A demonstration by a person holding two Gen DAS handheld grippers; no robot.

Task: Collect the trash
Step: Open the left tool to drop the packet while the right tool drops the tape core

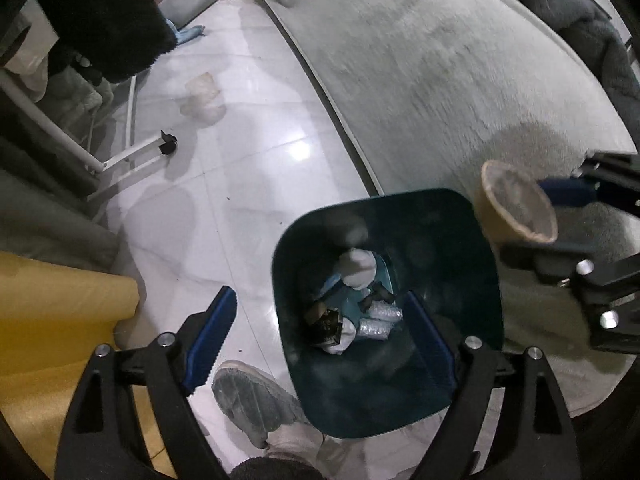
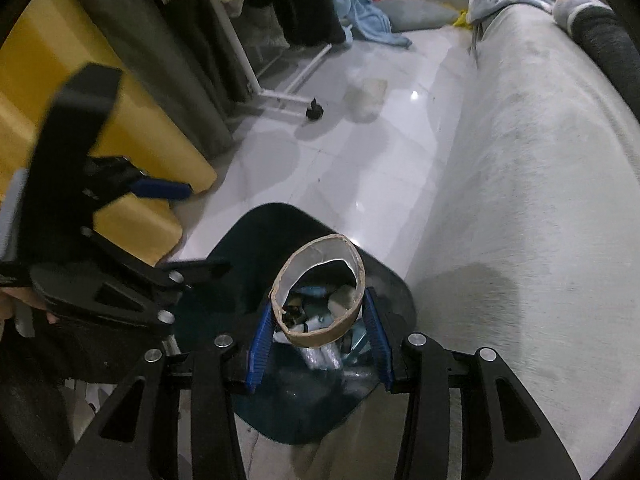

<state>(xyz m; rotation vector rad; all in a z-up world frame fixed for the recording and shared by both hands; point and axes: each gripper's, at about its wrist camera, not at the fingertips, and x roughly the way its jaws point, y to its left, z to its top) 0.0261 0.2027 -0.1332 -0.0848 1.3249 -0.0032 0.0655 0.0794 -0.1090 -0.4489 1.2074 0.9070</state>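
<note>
A dark teal trash bin (image 1: 316, 240) stands on the white tiled floor beside a grey rug; it holds crumpled white paper, clear plastic and dark scraps. My left gripper (image 1: 332, 340) is open and empty, its blue fingers spread over the bin's near rim. My right gripper (image 2: 320, 332) is shut on a brown cardboard tube (image 2: 316, 336), held above the bin (image 2: 256, 232). In the left wrist view the tube (image 1: 516, 208) hangs at the bin's right rim, pinched by the right gripper (image 1: 532, 220).
A grey rug (image 1: 440, 72) lies right of the bin. A clear plastic container (image 1: 202, 98) lies on the floor further off. A white clothes rack with a black caster (image 1: 168, 146), a yellow box (image 1: 48, 312) and my shoe (image 1: 252, 400) are close by.
</note>
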